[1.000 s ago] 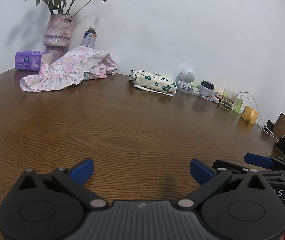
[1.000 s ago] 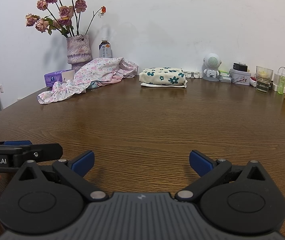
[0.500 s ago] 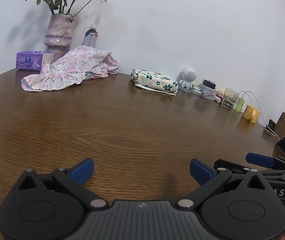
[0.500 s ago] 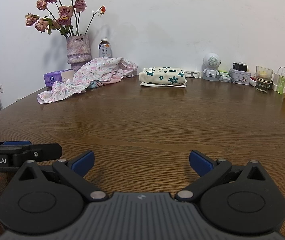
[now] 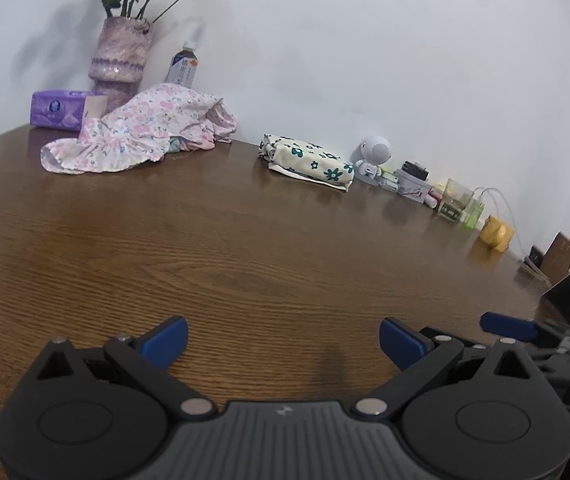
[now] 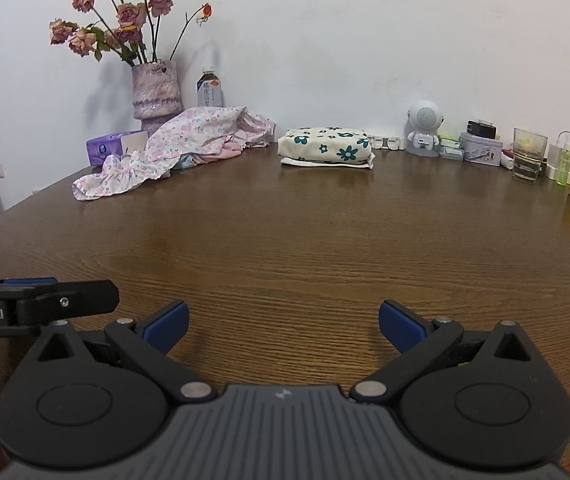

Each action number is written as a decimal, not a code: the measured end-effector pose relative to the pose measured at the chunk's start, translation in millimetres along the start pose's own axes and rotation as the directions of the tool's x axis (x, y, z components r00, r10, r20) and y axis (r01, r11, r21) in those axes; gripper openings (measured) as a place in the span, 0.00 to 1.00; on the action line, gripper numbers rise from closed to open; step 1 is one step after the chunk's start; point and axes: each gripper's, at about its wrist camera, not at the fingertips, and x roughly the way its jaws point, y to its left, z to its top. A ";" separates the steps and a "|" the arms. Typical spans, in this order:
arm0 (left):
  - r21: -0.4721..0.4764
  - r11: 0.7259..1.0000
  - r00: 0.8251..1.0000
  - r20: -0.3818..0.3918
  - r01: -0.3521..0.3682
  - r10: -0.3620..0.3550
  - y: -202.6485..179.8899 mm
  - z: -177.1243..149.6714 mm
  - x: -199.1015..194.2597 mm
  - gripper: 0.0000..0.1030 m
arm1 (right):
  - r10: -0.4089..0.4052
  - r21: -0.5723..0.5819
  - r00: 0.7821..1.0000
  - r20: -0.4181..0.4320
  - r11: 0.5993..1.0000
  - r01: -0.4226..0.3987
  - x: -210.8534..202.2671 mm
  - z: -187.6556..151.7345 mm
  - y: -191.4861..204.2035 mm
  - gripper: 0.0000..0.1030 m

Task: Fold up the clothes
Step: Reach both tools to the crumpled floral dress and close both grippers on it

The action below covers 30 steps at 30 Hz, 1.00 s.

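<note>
Here both grippers hover low over the bare table [image 6: 285,240], holding nothing. The left gripper [image 5: 283,340] has its jaws spread wide, and so does the right gripper [image 6: 283,324]. Well apart, by the far wall, the crumpled floral garment [image 6: 165,152] lies beside the folded bundle [image 6: 327,146].

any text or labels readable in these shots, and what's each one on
"Robot.AI", cut off at the frame edge: on the side of the left hand-held gripper, seen in the right wrist view.
Drink bottle: printed label, too small to read.
Purple tissue pack: round logo, print illegible.
Grey tin: decorated front, lettering too blurred to read.
Nothing else is legible.
</note>
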 end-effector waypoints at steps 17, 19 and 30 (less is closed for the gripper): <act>-0.032 0.999 0.999 0.035 0.003 -0.002 35.1 75.9 -3.8 0.99 | 0.083 0.010 0.997 0.006 0.996 -0.083 27.6 57.4 13.1 1.00; -0.032 0.999 0.999 0.050 -0.010 0.011 39.6 84.4 -2.9 0.99 | 0.083 0.007 0.997 0.004 0.997 -0.083 33.8 64.1 15.2 1.00; 0.005 0.986 0.980 0.112 -0.164 0.163 79.3 132.4 16.7 0.99 | 0.141 -0.026 0.990 -0.030 0.990 -0.141 87.8 105.6 36.5 1.00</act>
